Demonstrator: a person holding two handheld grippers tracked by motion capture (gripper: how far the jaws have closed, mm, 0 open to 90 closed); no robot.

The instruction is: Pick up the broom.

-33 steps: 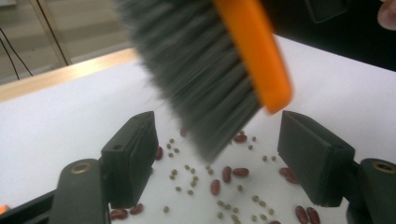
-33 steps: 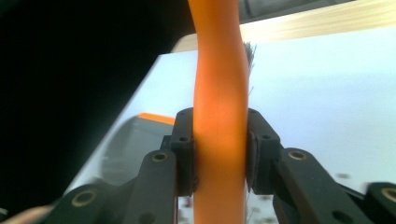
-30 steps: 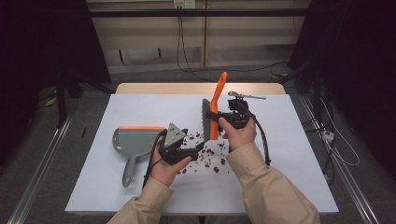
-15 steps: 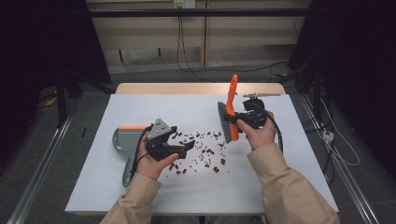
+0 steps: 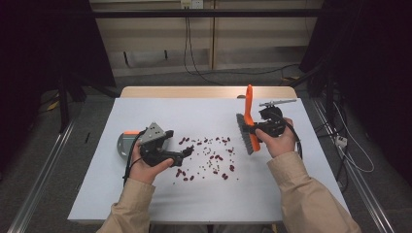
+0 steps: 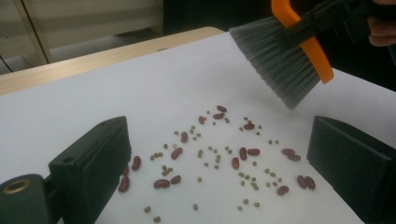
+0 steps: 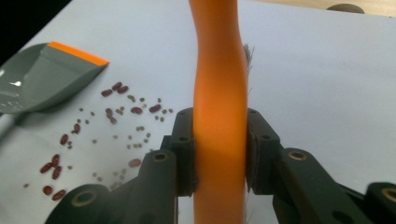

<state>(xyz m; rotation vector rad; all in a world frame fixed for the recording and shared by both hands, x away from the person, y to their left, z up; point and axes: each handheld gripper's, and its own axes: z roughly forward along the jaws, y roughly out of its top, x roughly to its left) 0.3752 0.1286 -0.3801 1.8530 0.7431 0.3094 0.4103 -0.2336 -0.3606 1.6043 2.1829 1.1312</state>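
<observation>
Right gripper (image 5: 256,130) raised over table (image 5: 145,204), wrist upright, jaws clenched on smooth orange plastic handle of brush (image 5: 248,127); stiff grey bristles fan out below grip, angled toward scattered beans (image 5: 209,158), clear of them. Left gripper (image 5: 187,151) held low and level, pointing at beans just ahead; jaws have just been opening, now spread wide, nothing between. Grey plastic dustpan (image 5: 125,143) with orange lip lies behind left gripper. Beans: glossy dark red kidney shapes mixed with small greenish round ones.
</observation>
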